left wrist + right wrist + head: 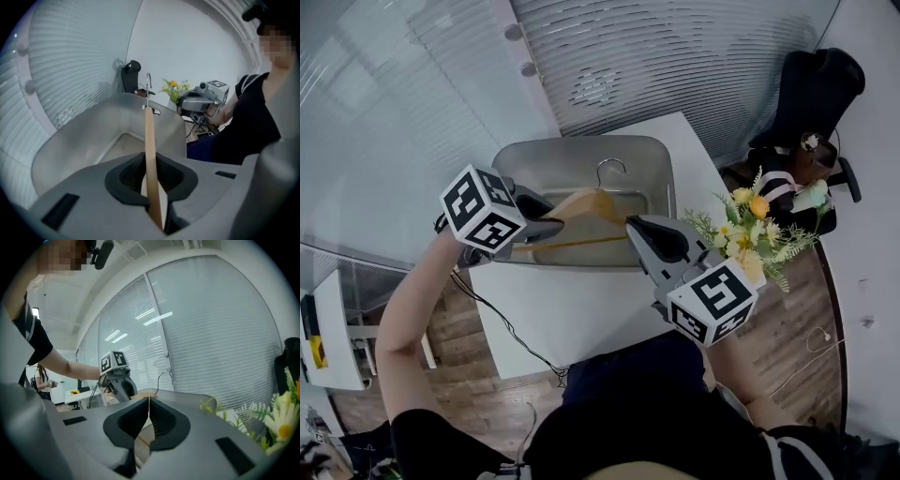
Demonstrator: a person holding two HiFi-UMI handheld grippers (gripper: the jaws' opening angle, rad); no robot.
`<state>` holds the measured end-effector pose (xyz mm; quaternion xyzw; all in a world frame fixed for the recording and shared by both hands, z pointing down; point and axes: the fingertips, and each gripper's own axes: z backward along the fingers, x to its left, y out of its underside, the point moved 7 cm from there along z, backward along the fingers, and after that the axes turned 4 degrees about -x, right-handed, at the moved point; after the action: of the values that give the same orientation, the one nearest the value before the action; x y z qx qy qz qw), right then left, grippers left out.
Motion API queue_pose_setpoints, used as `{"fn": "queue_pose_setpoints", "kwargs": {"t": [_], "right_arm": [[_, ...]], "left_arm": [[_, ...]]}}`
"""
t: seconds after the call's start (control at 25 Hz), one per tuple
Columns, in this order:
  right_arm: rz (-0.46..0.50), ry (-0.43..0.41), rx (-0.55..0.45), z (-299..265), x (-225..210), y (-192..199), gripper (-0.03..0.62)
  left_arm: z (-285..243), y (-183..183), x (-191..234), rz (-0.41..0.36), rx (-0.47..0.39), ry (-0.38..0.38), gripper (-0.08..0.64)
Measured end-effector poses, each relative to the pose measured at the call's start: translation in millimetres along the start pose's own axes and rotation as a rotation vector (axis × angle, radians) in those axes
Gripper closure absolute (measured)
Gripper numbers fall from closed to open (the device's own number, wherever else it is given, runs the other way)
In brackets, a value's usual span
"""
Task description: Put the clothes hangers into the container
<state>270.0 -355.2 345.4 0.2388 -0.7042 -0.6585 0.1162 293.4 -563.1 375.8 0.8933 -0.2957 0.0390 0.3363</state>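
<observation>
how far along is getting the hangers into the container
Done: nothing yet; the container has a bare floor where it shows. In hand: one wooden hanger, clamped near its two ends by the left hand-held gripper and the right hand-held gripper, held over the container. Left: lower it in and let go. No other hangers are in view.

Wooden hanger (586,206), metal hook, level over open grey container (562,157), both ends gripped.

wooden hanger (589,205) ends covered, container (567,157) near corners hidden
</observation>
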Motion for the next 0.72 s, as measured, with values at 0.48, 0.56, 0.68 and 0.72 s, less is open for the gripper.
{"fn": "queue_pose_setpoints", "kwargs": {"t": [0.48, 0.56, 0.68, 0.72], "right_arm": [[0.007, -0.017, -0.001, -6.0, -7.0, -4.7, 0.563], [0.008, -0.024, -0.002, -8.2, -6.6, -5.8, 0.563], [0.012, -0.033, 0.0, -11.1, -6.4, -6.8, 0.561], [0.012, -0.038, 0.0, -11.4, -6.4, -6.4, 0.563]], "left_arm": [[-28.3, 7.7, 44.4, 0.253, 0.106, 0.216, 0.505], [-29.8, 12.9, 53.1, 0.317, 0.1, 0.21, 0.502], [-35.2, 23.0, 68.3, 0.383, 0.125, 0.146, 0.495], [-38.9, 27.0, 73.3, 0.398, 0.148, 0.118, 0.489]]}}
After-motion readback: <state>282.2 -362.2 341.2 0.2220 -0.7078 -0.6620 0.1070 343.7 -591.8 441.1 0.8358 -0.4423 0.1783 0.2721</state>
